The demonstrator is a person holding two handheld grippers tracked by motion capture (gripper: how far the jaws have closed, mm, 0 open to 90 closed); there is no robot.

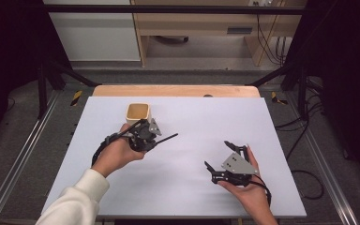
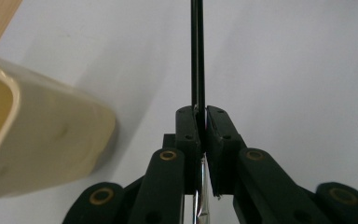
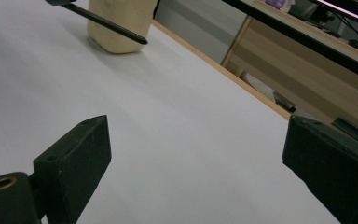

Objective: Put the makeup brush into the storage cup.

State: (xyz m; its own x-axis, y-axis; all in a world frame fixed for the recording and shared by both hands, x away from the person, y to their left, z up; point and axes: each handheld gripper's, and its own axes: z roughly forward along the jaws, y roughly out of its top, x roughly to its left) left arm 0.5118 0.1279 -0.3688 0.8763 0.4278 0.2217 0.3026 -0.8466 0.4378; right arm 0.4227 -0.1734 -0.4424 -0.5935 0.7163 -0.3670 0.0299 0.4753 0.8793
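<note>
Most of the white bench [image 1: 183, 187] is lying open around me: the whole right half of the high view, the near edge and the far right corner are offering free passage. The cream cup [image 1: 137, 113] is standing in the upper left of centre, blocking the way there. My left gripper [image 1: 143, 136] is sitting just beside it, and the thin black rod [image 1: 166, 138] clamped in its jaws is sticking out toward mid-frame, barring a low pass. My right gripper [image 1: 219, 157], jaws spread, is occupying the lower right, well apart from the rod, leaving a broad bare lane between us.
</note>
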